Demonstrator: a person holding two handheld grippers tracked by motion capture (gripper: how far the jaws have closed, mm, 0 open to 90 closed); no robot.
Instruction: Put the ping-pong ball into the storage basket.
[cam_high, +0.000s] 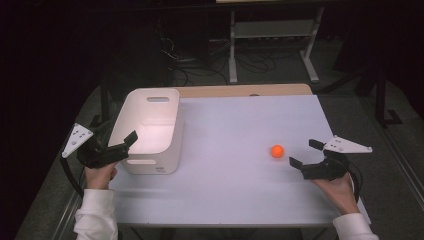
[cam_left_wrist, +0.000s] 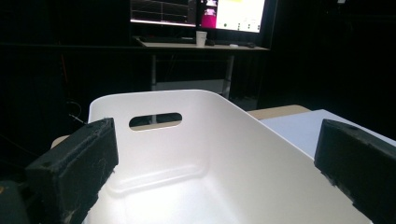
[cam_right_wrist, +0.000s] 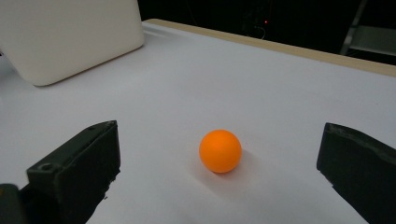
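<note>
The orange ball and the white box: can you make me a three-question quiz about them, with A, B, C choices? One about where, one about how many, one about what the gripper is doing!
1. Where is the orange ball?
A. inside the white box
B. on the table, just in front of the right gripper
C. on the floor

2. How many balls lie on the table?
A. one
B. three
C. five

3. What is the right gripper doing?
A. squeezing the ball
B. holding the box
C. open, with nothing in it

Answers:
1 B: the ball rests on the white tabletop, apart from the white box, with the right gripper close beside it.
2 A: a single orange ball lies there.
3 C: in the right gripper view the jaws stand wide on either side of the ball without touching it.
</note>
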